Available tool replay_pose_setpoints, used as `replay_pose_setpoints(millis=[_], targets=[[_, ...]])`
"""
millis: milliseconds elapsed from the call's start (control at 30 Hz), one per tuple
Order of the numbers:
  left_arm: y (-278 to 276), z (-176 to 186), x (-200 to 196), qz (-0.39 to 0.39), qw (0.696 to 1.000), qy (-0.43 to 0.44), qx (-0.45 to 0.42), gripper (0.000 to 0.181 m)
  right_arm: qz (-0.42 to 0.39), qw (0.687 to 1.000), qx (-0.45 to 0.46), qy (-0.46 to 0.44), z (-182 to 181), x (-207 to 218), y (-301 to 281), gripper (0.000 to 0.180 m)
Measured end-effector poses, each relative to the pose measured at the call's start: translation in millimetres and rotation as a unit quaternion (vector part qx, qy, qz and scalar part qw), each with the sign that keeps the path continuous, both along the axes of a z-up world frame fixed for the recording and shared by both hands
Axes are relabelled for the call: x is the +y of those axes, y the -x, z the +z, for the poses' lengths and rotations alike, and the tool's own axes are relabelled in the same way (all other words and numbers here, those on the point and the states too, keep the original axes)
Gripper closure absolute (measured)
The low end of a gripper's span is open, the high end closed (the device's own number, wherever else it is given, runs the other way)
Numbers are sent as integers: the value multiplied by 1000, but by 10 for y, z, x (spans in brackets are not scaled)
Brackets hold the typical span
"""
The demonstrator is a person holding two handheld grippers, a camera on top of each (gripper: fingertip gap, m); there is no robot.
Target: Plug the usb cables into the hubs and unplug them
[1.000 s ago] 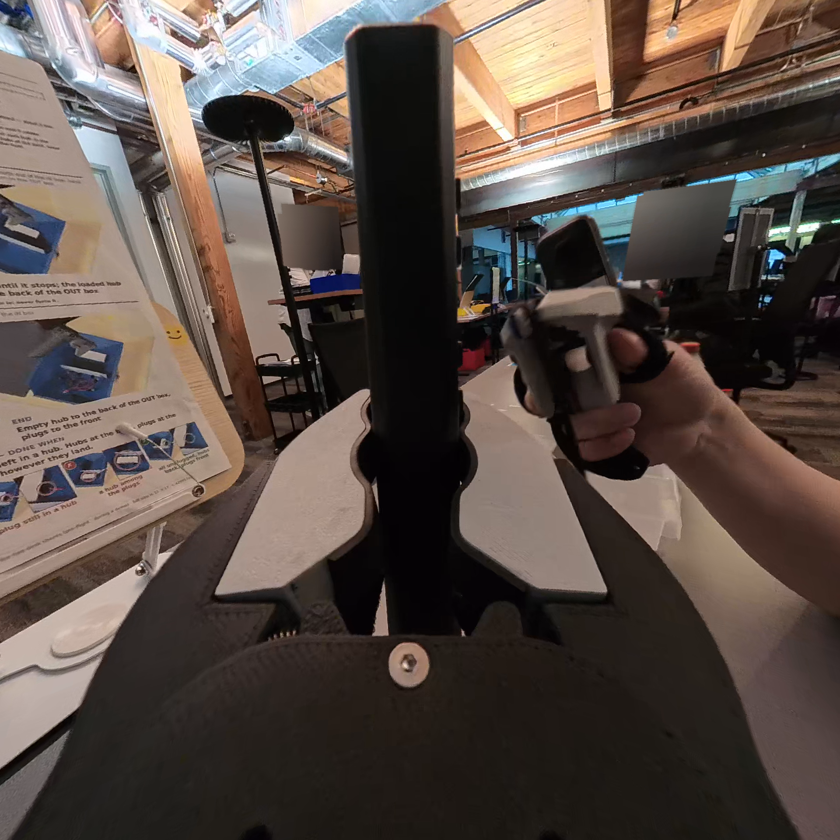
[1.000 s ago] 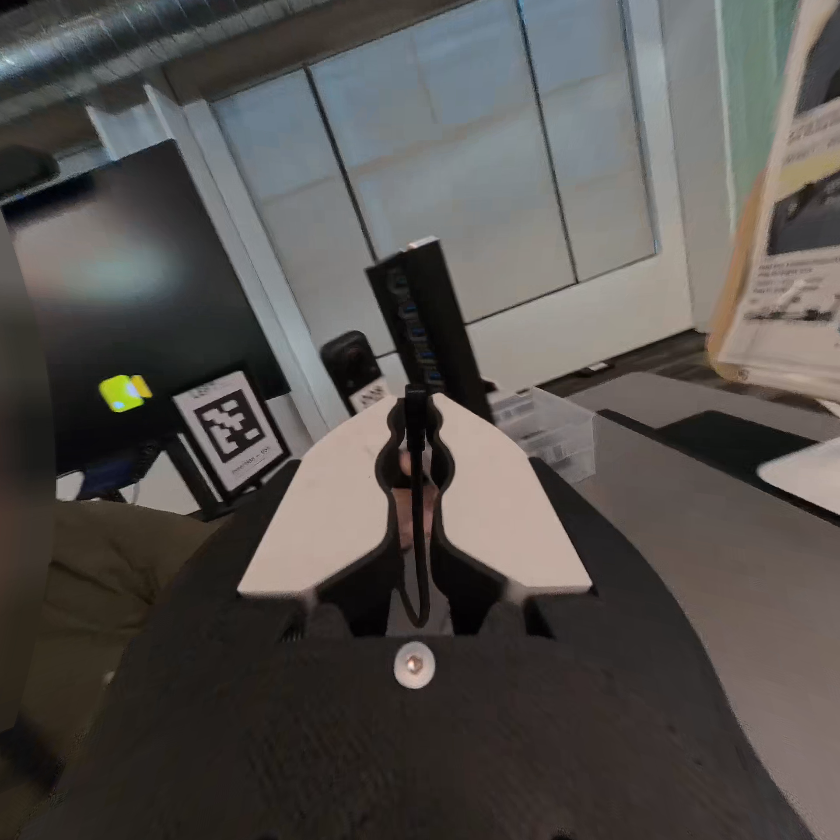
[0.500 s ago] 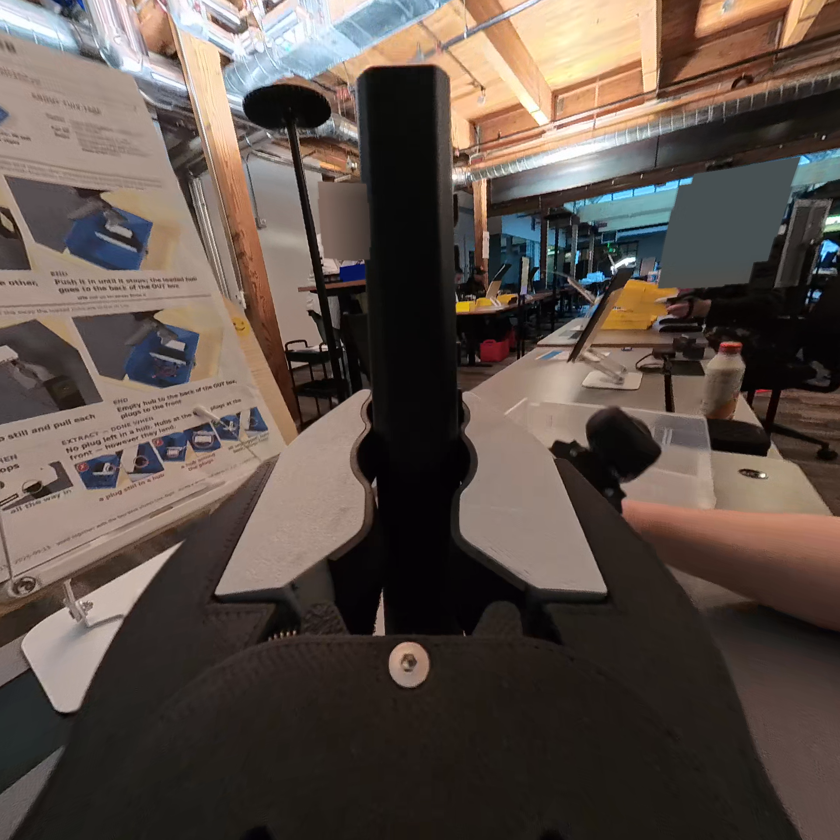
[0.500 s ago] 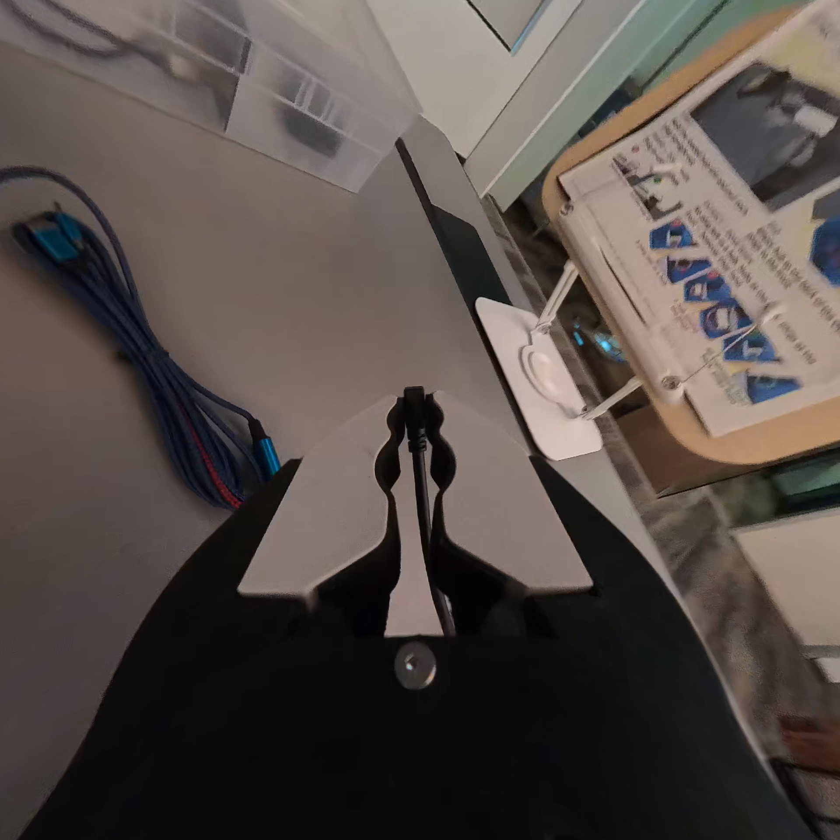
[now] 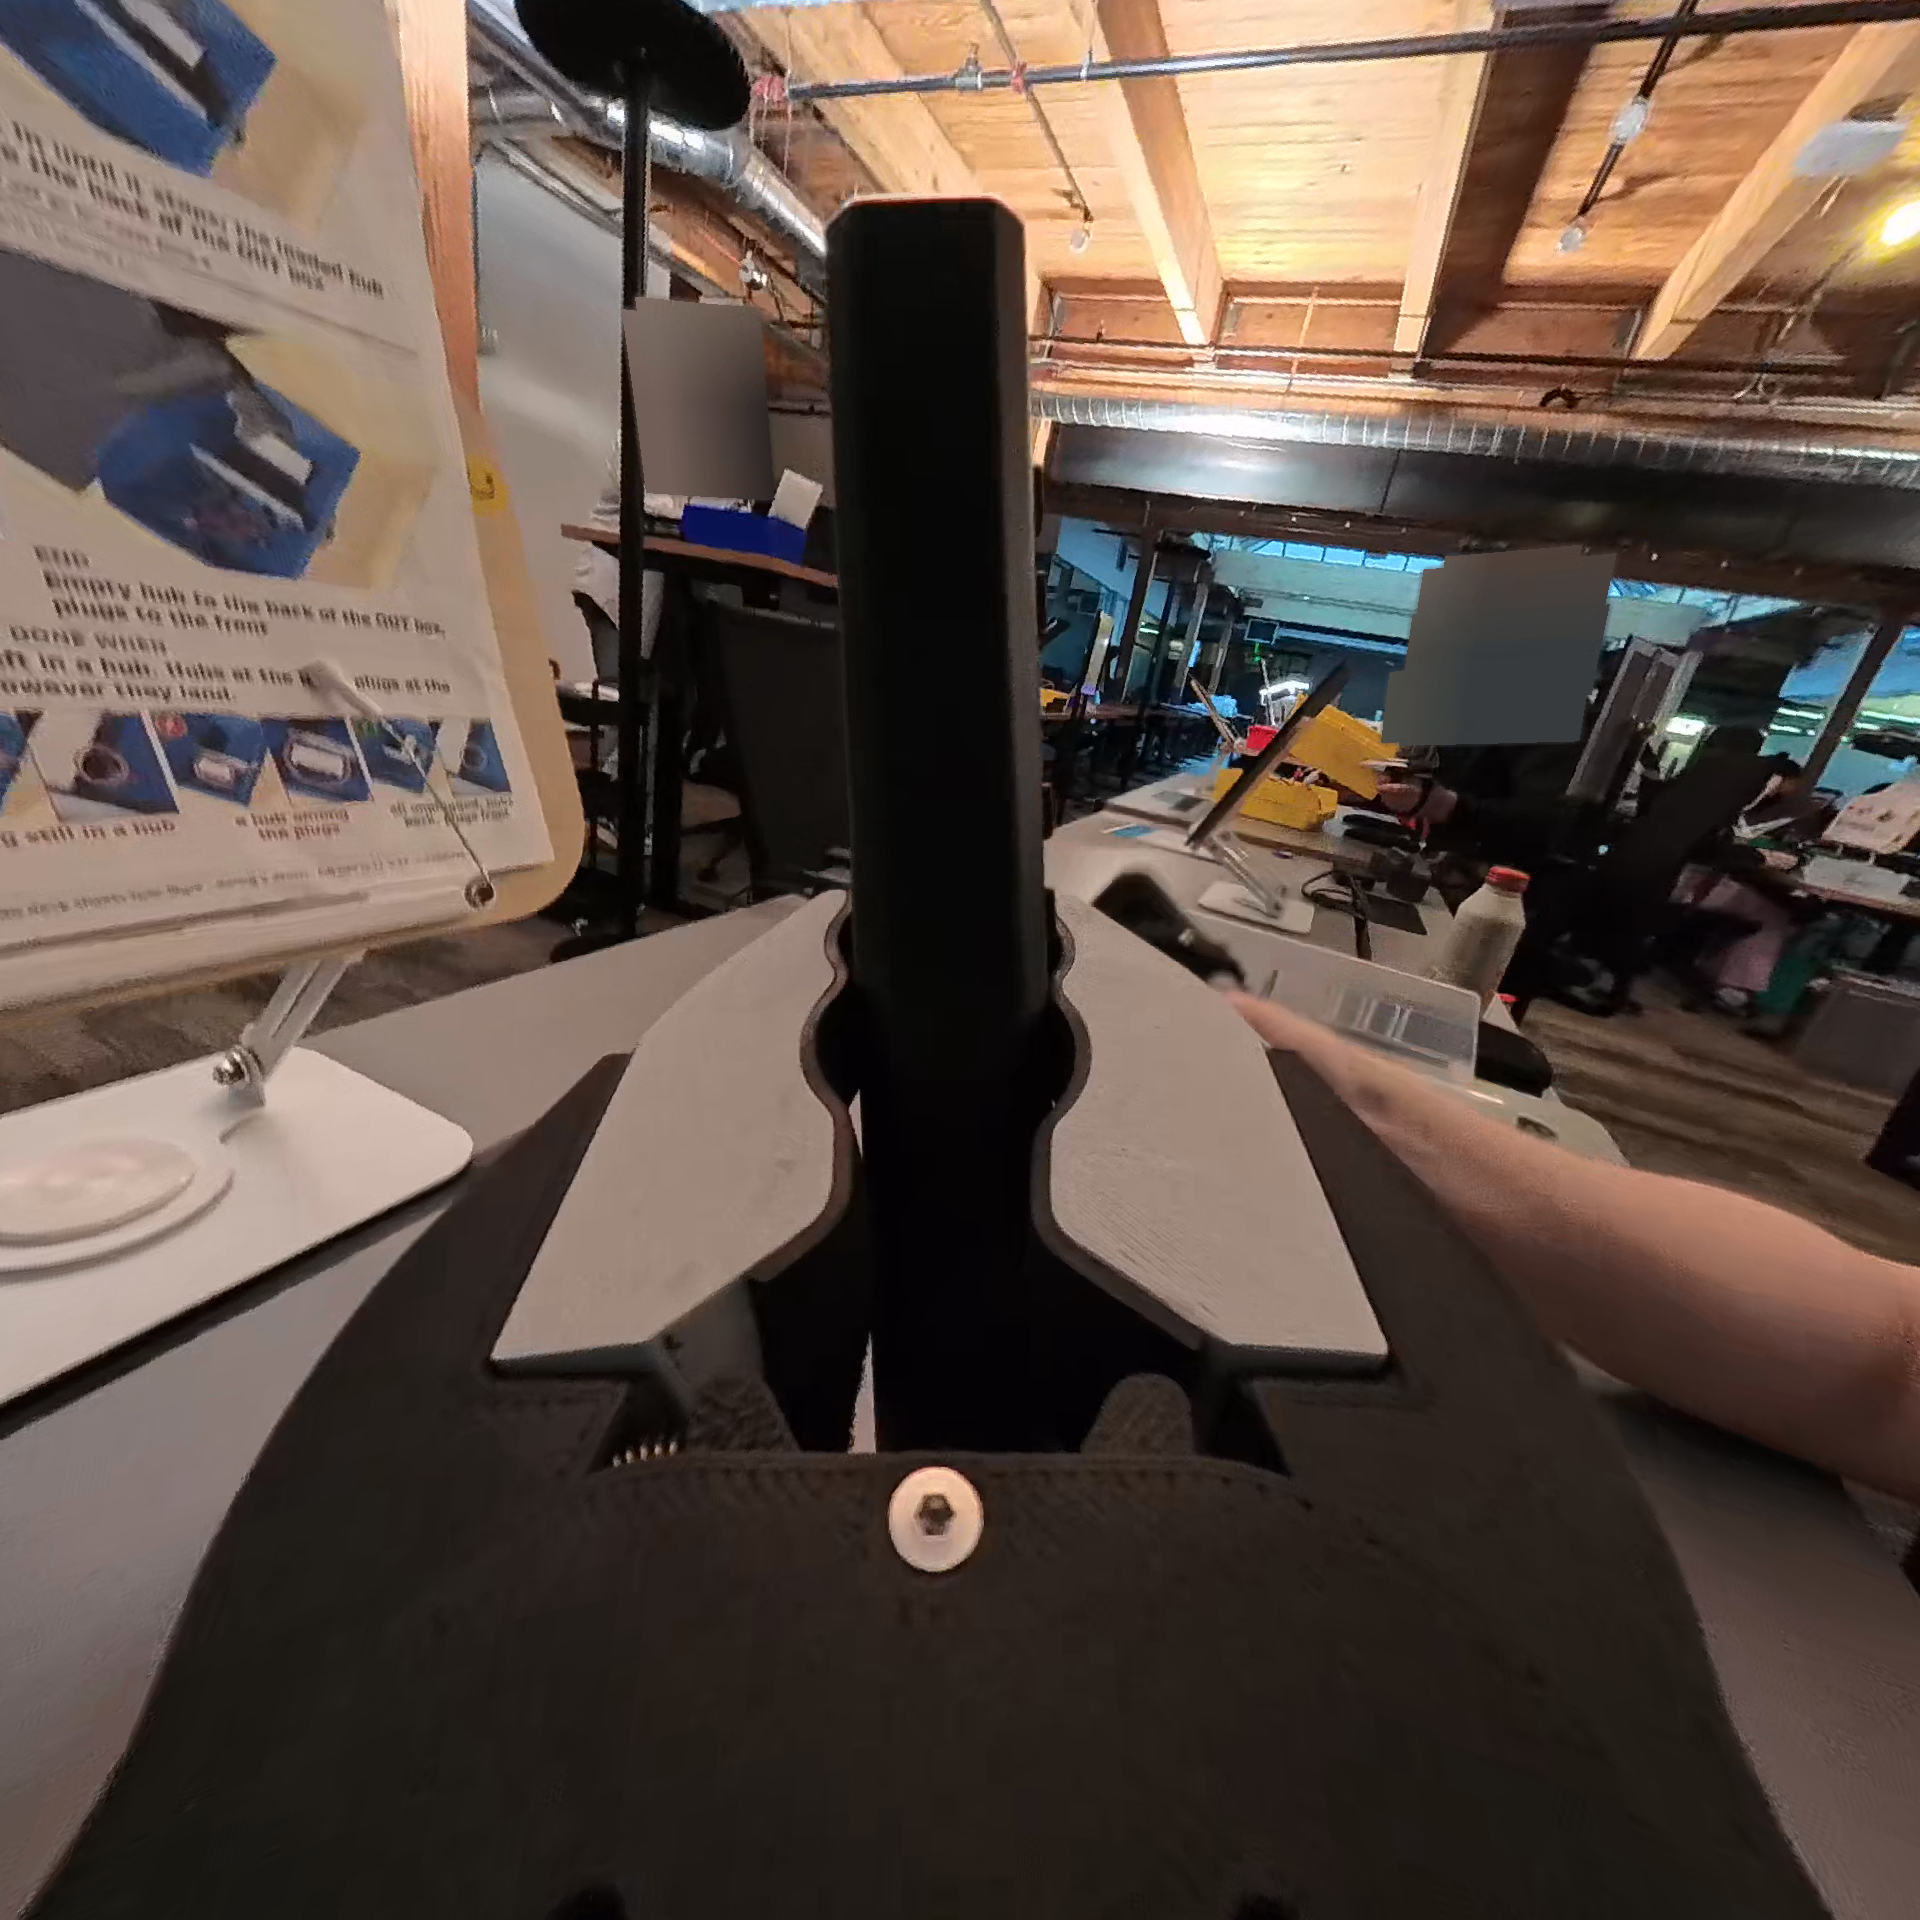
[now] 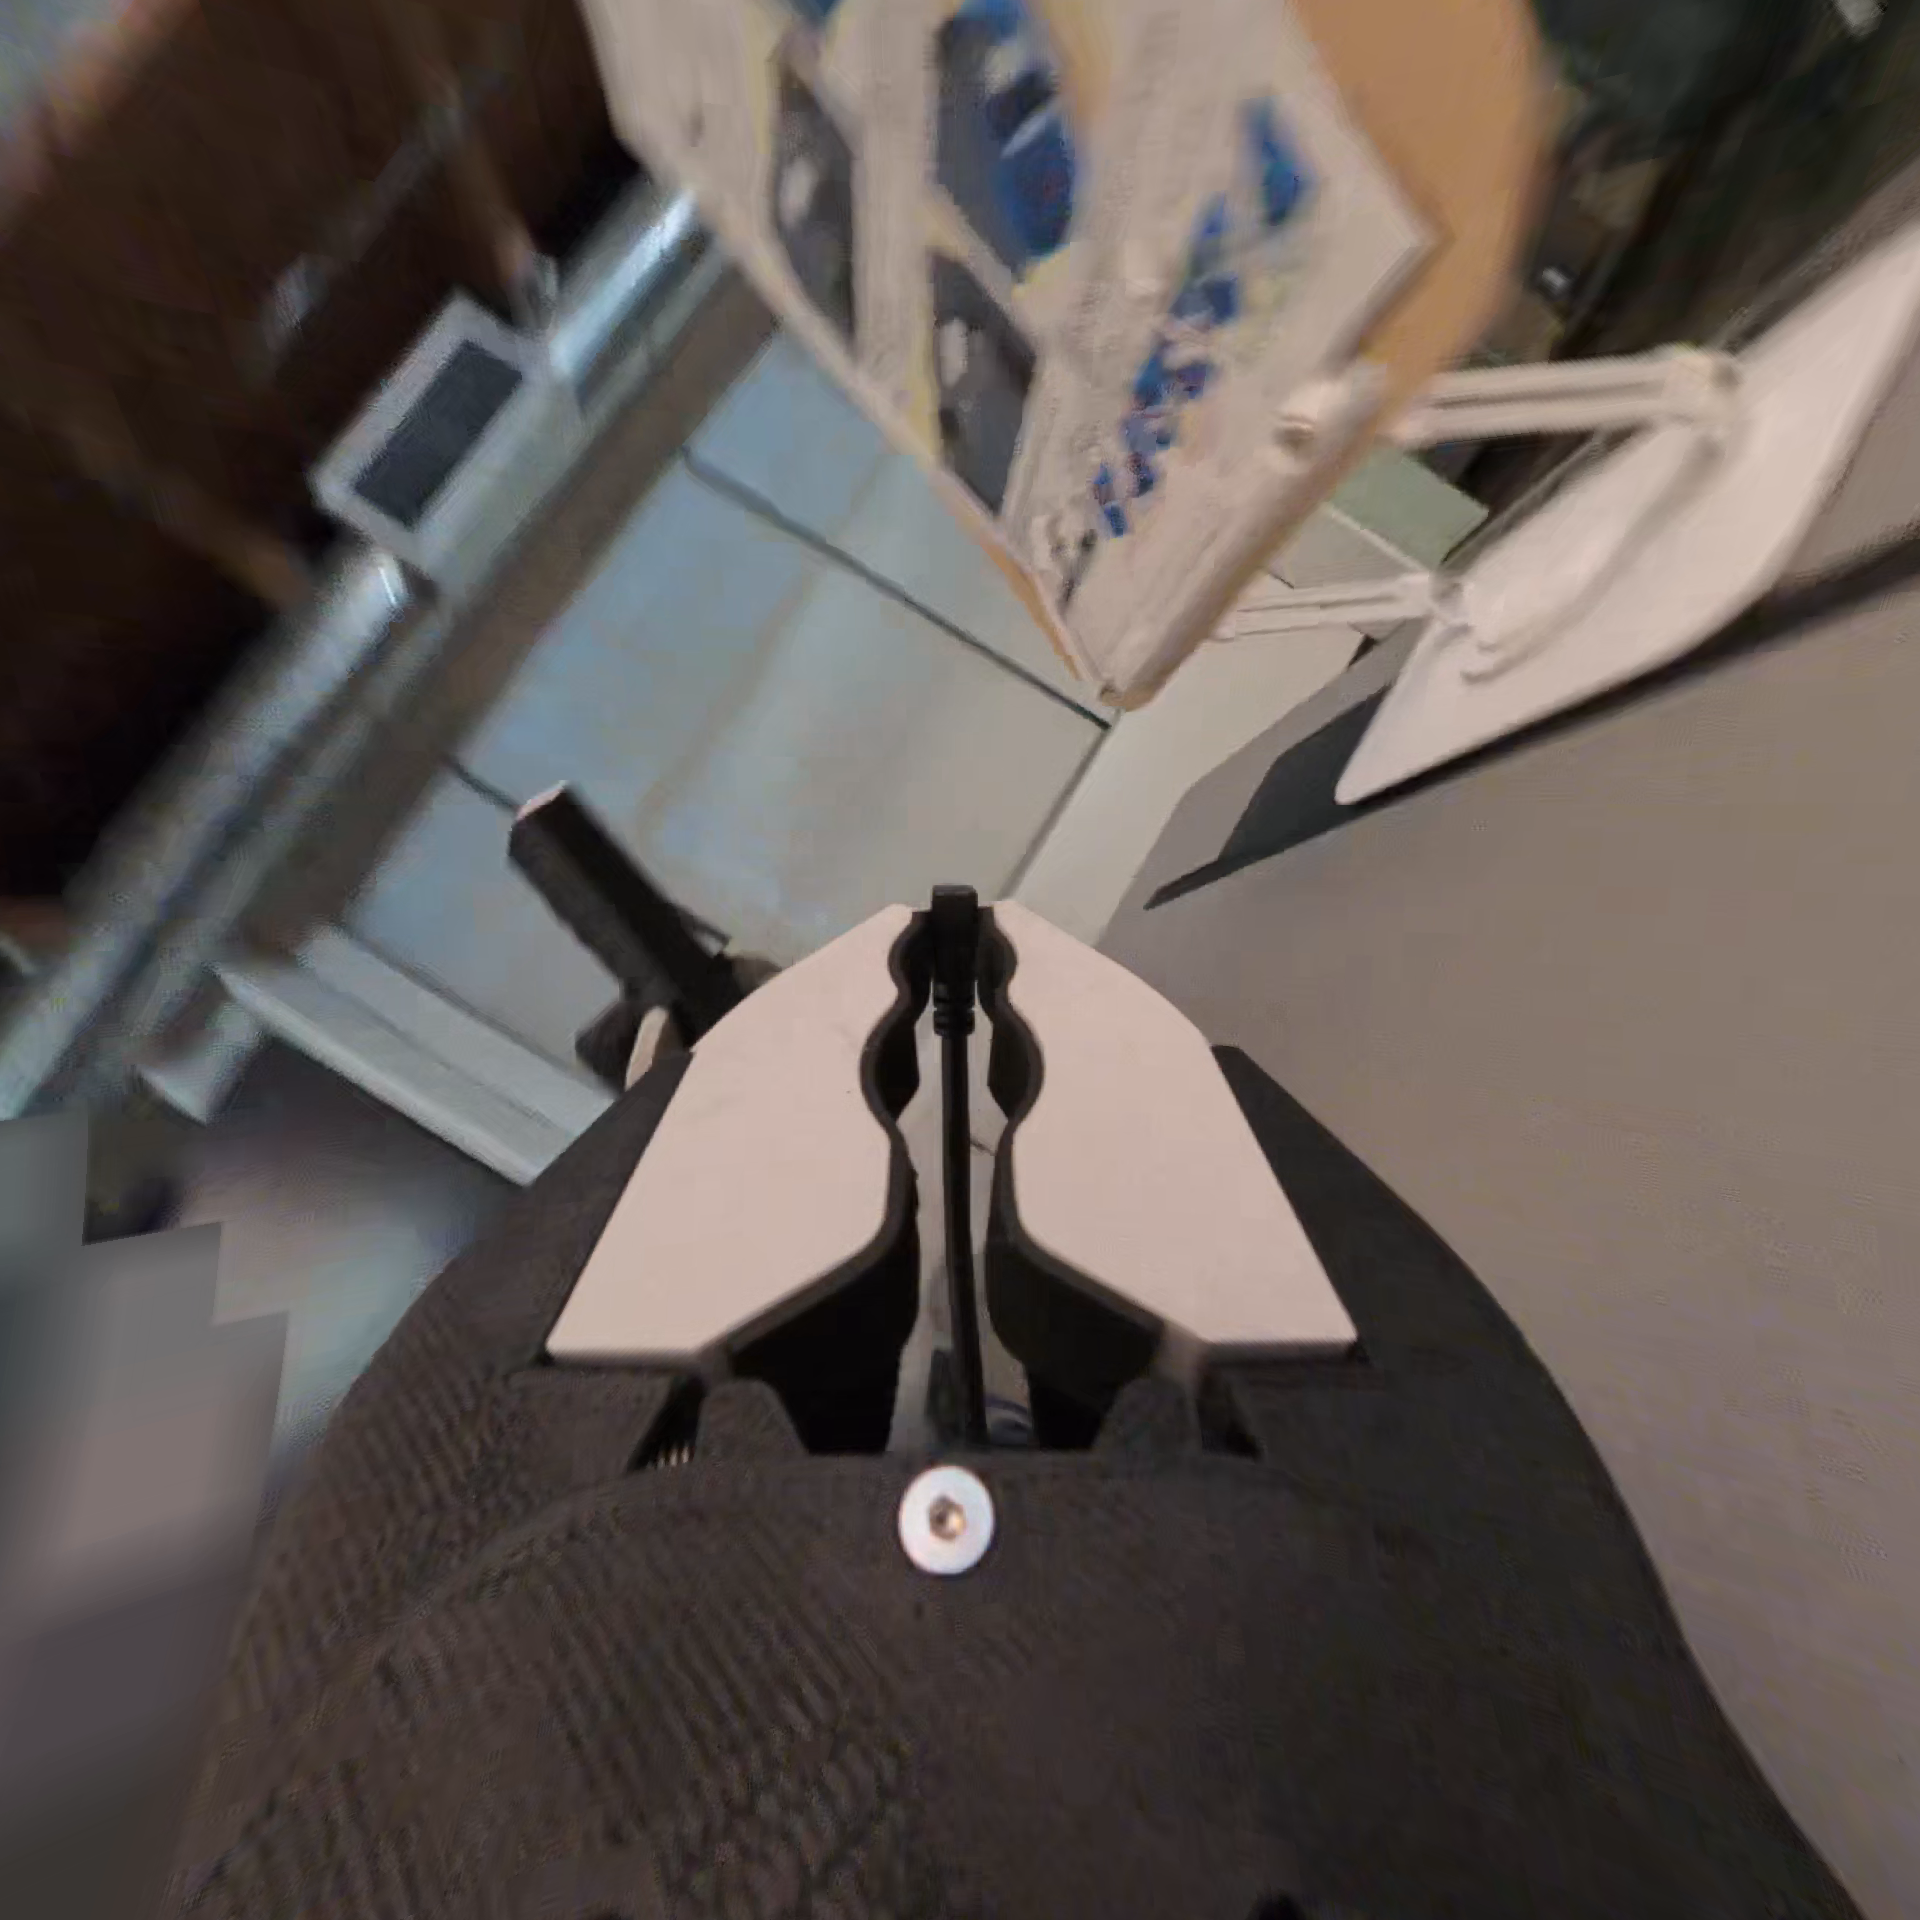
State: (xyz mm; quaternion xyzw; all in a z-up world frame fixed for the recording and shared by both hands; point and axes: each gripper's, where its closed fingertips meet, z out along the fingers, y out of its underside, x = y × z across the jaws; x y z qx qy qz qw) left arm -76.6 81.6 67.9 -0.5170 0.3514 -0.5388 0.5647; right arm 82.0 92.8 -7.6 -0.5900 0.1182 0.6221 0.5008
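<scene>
My left gripper (image 5: pixel 940 935) is shut on a long black USB hub (image 5: pixel 930 582) that stands upright between its fingers, above the grey table (image 5: pixel 623 997). My right gripper (image 6: pixel 954 912) is shut on the black plug of a thin black USB cable (image 6: pixel 956 1164), with the plug tip poking out past the fingertips. The hub also shows in the right wrist view (image 6: pixel 603 894), to the left of and beyond my right gripper, a gap away from the plug. The view is blurred. The hub's ports are not visible in either view.
An instruction sheet on a wooden board (image 5: pixel 239 499) with a white stand (image 5: pixel 208 1153) is at the table's left; it also shows in the right wrist view (image 6: pixel 1091 312). A clear plastic bin (image 5: pixel 1371 1013) and a bottle (image 5: pixel 1481 930) stand to the right. A person's forearm (image 5: pixel 1558 1278) crosses on the right.
My right gripper has swung from pointing down at the table and a blue cable bundle to pointing toward the hub, still holding the plug. My left gripper's view has drifted closer to the instruction board.
</scene>
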Motion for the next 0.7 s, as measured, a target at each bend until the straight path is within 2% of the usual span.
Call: replay_pose_setpoints(millis=[67, 133, 333, 400, 467, 567, 700], targets=[[32, 107, -56, -2, 1000, -13, -7, 152, -17, 998, 42, 49, -317, 99, -81, 171], [58, 191, -99, -1, 1000, -23, -11, 152, -70, 994, 9, 80, -571, 165, -105, 171], [85, 302, -175, -6, 999, -34, -18, 152, -111, 971, -193, 89, -793, 183, 111, 171], [87, 304, -178, -6, 999, -32, -18, 151, -83, 957, -266, 85, -833, 142, 198, 170], [84, 296, -173, -8, 999, -28, -14, 151, -50, 935, -340, 91, -904, 65, 247, 170], [76, 299, -167, -13, 1000, -20, -14, 151, -58, 898, -424, 101, -1008, -35, 186, 165], [49, 297, -200, -24, 1000, -17, -11, 151, -49, 821, -556, 118, -1208, -157, 37, 156]])
